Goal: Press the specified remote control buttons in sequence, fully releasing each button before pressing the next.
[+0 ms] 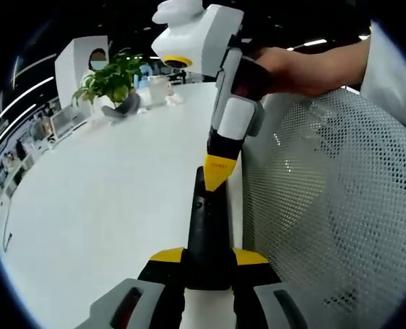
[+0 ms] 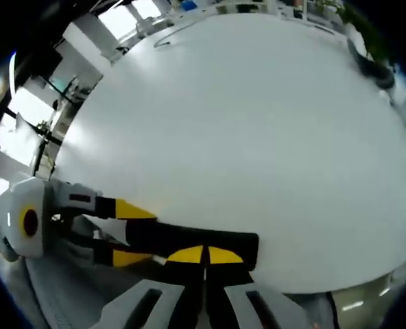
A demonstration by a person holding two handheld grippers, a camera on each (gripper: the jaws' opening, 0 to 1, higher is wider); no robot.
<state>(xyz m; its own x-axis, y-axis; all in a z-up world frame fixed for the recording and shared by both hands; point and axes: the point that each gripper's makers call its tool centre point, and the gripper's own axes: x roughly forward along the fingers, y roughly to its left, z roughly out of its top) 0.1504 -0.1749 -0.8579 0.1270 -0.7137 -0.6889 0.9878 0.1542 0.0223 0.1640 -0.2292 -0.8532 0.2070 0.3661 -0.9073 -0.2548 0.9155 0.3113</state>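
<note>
A black remote control [image 1: 204, 219] lies lengthwise near the edge of the white table [image 1: 107, 192], and my left gripper [image 1: 208, 256] is shut on its near end, yellow tips on both sides. From above, my right gripper [image 1: 217, 173] comes down shut, its yellow tip touching the remote's upper face near the far end. In the right gripper view, the right gripper [image 2: 206, 255] has its two yellow tips together on the remote [image 2: 237, 243]. The left gripper [image 2: 133, 234] clamps the remote from the left.
A potted green plant [image 1: 110, 82] and small white items [image 1: 158, 89] stand at the table's far end. A white mesh chair back [image 1: 326, 192] is close on the right. A person's hand [image 1: 292, 68] holds the right gripper. The broad tabletop [image 2: 244, 116] stretches beyond the remote.
</note>
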